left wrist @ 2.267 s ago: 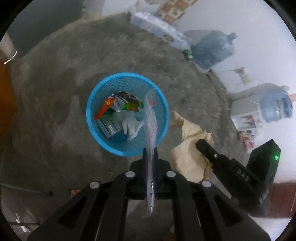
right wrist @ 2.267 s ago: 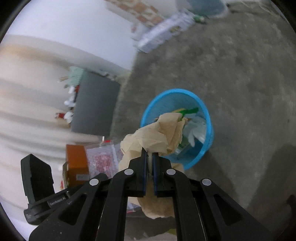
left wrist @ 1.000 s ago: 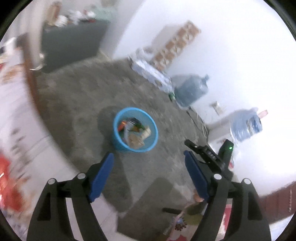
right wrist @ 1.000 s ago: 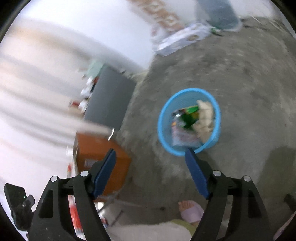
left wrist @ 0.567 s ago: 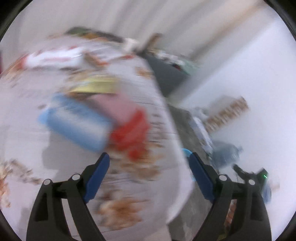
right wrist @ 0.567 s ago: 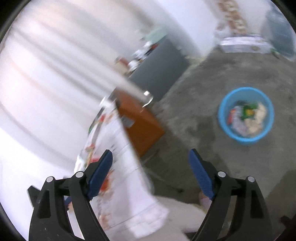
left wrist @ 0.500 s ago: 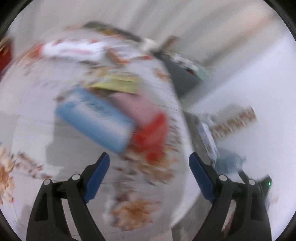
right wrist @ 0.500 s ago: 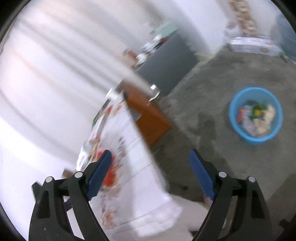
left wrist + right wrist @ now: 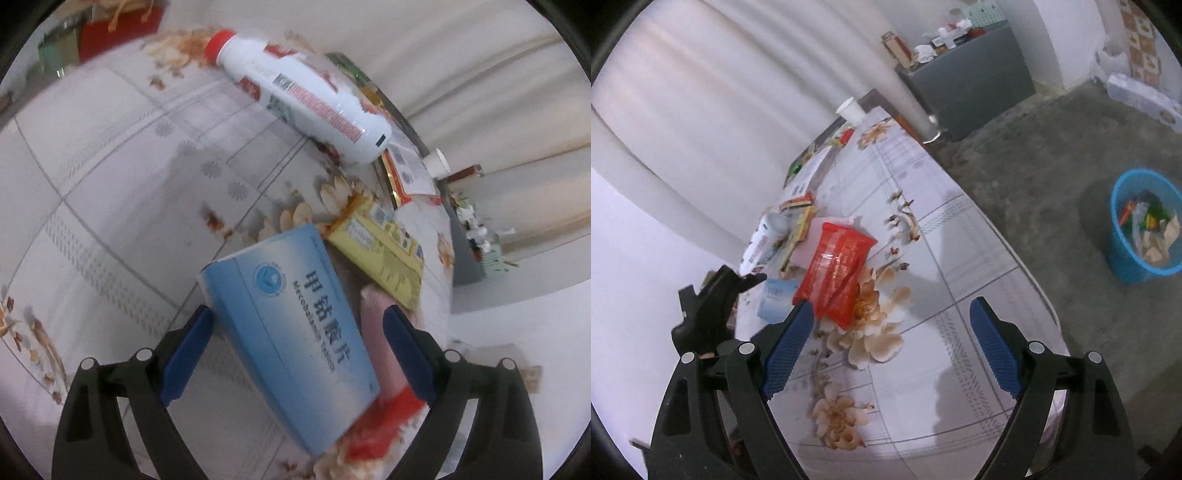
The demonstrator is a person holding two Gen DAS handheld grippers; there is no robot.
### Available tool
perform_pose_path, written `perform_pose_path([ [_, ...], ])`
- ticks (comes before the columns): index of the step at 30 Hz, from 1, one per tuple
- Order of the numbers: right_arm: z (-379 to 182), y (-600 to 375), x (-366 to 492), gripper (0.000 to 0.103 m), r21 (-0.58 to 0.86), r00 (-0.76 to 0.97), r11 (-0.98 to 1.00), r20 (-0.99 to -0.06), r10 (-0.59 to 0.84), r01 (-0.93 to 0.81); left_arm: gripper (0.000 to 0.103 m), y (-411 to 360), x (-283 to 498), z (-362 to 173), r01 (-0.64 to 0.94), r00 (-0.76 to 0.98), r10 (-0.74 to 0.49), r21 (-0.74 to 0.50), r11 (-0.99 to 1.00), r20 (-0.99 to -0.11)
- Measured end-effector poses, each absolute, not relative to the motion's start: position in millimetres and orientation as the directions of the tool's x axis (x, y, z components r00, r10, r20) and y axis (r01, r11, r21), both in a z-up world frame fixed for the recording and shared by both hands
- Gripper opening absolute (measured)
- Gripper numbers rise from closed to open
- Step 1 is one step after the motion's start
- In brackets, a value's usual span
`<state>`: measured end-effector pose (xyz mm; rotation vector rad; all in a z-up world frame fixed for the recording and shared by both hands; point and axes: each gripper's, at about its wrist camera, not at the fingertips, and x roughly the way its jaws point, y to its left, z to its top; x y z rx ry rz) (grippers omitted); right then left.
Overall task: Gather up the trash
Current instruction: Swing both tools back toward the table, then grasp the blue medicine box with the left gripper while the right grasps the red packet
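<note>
My left gripper (image 9: 295, 317) hangs over the flowered tablecloth (image 9: 122, 206), its jaws opening. A blue-and-white medicine box (image 9: 295, 332) lies between the fingers, and the pads do not press on it. A pink-and-red packet (image 9: 380, 350) lies beside the box, with a yellow packet (image 9: 380, 258) behind it. Farther back a white bottle with a red cap (image 9: 306, 92) lies on its side. My right gripper (image 9: 890, 308) is open and empty above the table, just short of the red packet (image 9: 838, 269). The blue basket (image 9: 1123, 254) stands on the floor at the right, holding trash.
In the right wrist view the left gripper's body (image 9: 713, 306) is at the table's left side beside the blue box (image 9: 775, 295). A paper cup (image 9: 851, 109) and papers (image 9: 812, 166) sit at the far end. A grey cabinet (image 9: 967, 85) stands beyond the table. Grey concrete floor (image 9: 1034, 166) separates table and basket.
Both grippers let the plastic bag and brown paper go into the basket and opened. They then swung from the floor to the table. The left one now straddles the blue box.
</note>
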<state>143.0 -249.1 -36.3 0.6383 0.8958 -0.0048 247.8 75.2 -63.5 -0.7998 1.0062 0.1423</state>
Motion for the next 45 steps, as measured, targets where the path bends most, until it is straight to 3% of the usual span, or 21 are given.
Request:
perform_pose_path([
  [5, -38, -248, 153, 0.083, 0.5, 0.636, 0.819, -0.737, 0.23, 0.283, 0.091, 50, 266, -67, -0.44, 0.557, -0.086, -0.381, 0.813, -0.826],
  [10, -31, -238, 159, 0.083, 0.494, 0.638, 0.833, -0.731, 0.242, 0.25, 0.092, 28, 273, -74, -0.307, 0.561, 0.004, -0.204, 0.93, -0.828],
  [20, -38, -194, 216, 0.088, 0.552, 0.593, 0.809, -0.726, 0.348, 0.201, 0.091, 27, 263, -80, -0.084, 0.557, -0.027, -0.089, 0.992, -0.83],
  [28, -67, -159, 261, 0.091, 0.414, 0.521, 0.878, -0.818, 0.242, 0.242, 0.091, 49, 241, -81, 0.009, 0.541, -0.084, -0.094, 0.996, -0.837],
  [33, -78, -148, 265, 0.09, 0.292, 0.496, 0.932, -0.855, 0.154, 0.214, 0.082, 60, 223, -78, 0.068, 0.529, -0.152, -0.137, 0.988, -0.835],
  [37, -81, -141, 262, 0.071, 0.236, 0.483, 0.957, -0.866, 0.129, 0.168, 0.073, 62, 207, -77, 0.107, 0.531, -0.166, -0.129, 0.986, -0.831],
  [45, -81, -140, 242, 0.046, 0.182, 0.477, 0.978, -0.872, 0.111, 0.105, 0.072, 62, 187, -79, 0.124, 0.548, -0.172, -0.124, 0.984, -0.818],
])
